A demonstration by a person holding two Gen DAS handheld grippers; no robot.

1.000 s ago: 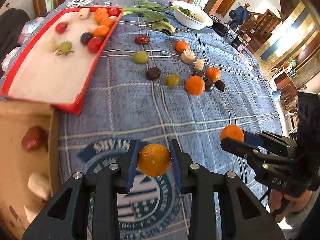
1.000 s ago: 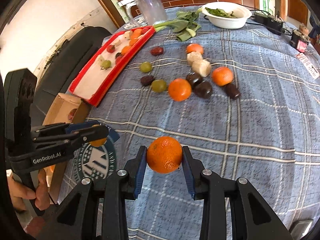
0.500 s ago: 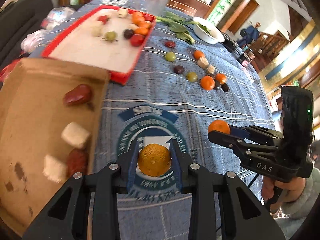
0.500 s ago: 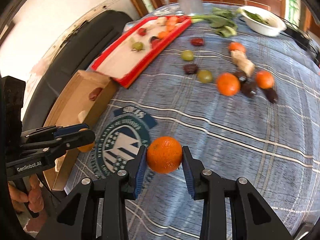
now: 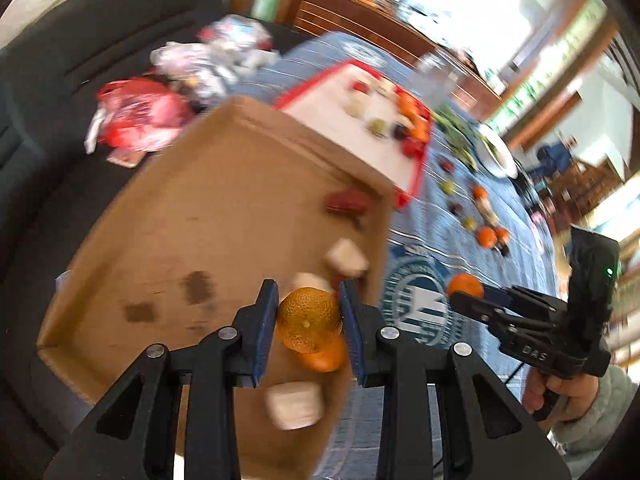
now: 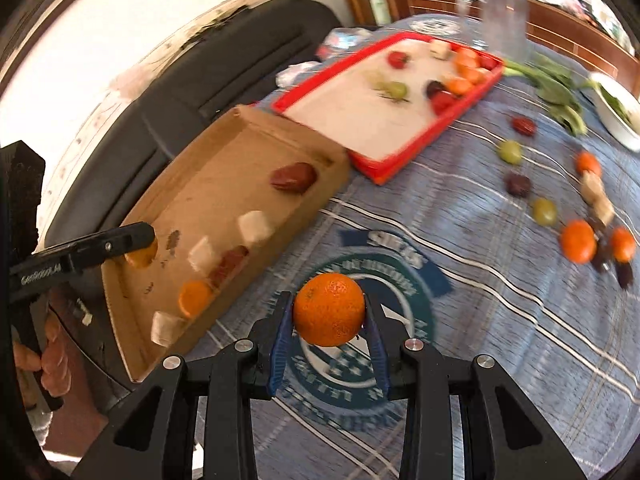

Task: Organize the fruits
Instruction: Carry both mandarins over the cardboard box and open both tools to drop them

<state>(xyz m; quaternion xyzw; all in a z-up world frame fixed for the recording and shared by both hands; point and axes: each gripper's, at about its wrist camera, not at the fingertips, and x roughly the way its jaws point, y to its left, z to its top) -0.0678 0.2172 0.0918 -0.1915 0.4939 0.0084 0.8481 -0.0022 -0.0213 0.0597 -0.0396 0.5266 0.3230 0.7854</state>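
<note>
The left gripper [image 5: 309,326] is clamped on a mandarin [image 5: 309,319] and hangs over the near corner of the cardboard box [image 5: 192,240], close to the box's right wall, where that wall borders the blue tablecloth [image 6: 500,320]. The left half of the box floor is bare cardboard marked only by a few dark stains, so the open room lies there; its far and left walls meet a dark sofa [image 6: 224,72]. Along the right wall the box holds a row of pieces: a dark red fruit [image 6: 293,176] near the far end, pale cubes [image 6: 256,227], another reddish piece, a loose orange fruit [image 6: 195,298] and a further pale cube at the near end. The right gripper [image 6: 329,322] is closed on an orange [image 6: 329,309] above the round printed emblem [image 6: 360,360] on the cloth, just outside the box wall, with clear cloth around it. Beyond the box's far corner sits the red tray [image 6: 400,156], touching or nearly touching the box; its white floor is largely free toward the near end, with small red, green, dark and orange fruits clustered at the far end. More loose fruit lies scattered on the cloth to the right, well apart from both grippers, and a white bowl [image 6: 616,114] of greens stands at the far right edge.
</note>
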